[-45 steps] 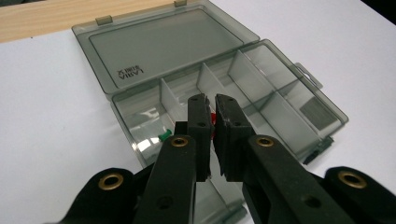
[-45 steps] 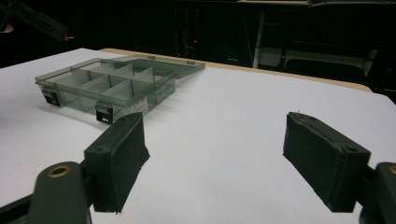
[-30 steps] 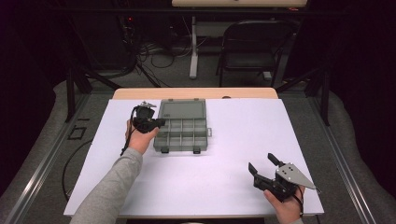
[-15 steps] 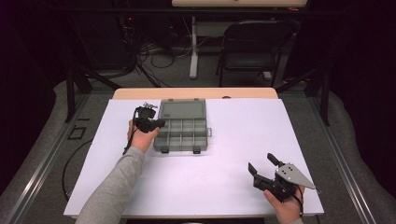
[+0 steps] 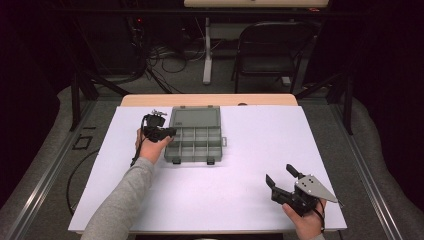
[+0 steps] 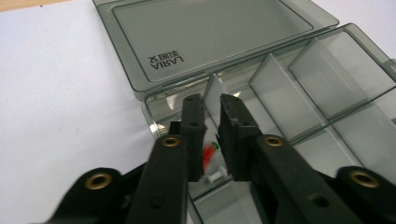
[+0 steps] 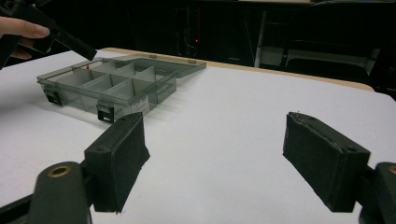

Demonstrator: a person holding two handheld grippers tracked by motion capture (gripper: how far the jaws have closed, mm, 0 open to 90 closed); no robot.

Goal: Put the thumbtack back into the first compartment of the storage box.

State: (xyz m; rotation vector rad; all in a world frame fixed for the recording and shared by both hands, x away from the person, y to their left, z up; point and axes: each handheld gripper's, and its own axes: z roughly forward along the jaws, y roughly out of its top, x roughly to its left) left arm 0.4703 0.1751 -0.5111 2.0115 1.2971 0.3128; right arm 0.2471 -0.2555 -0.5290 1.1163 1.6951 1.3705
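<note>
- Overhead, the left gripper (image 5: 167,132) is hovering at the left edge of an open box (image 5: 195,136) lying mid-table (image 5: 250,200); the right gripper (image 5: 282,181) is resting near the front right, well apart.
- Left gripper view: jaws, just opening slightly, are standing over a corner compartment holding a small red lure (image 6: 208,156), nothing pinched. It looks light and fragile; pinching its body seems best, with the dividers crowding access.
- Right gripper view: jaws are gaping wide, empty.
</note>
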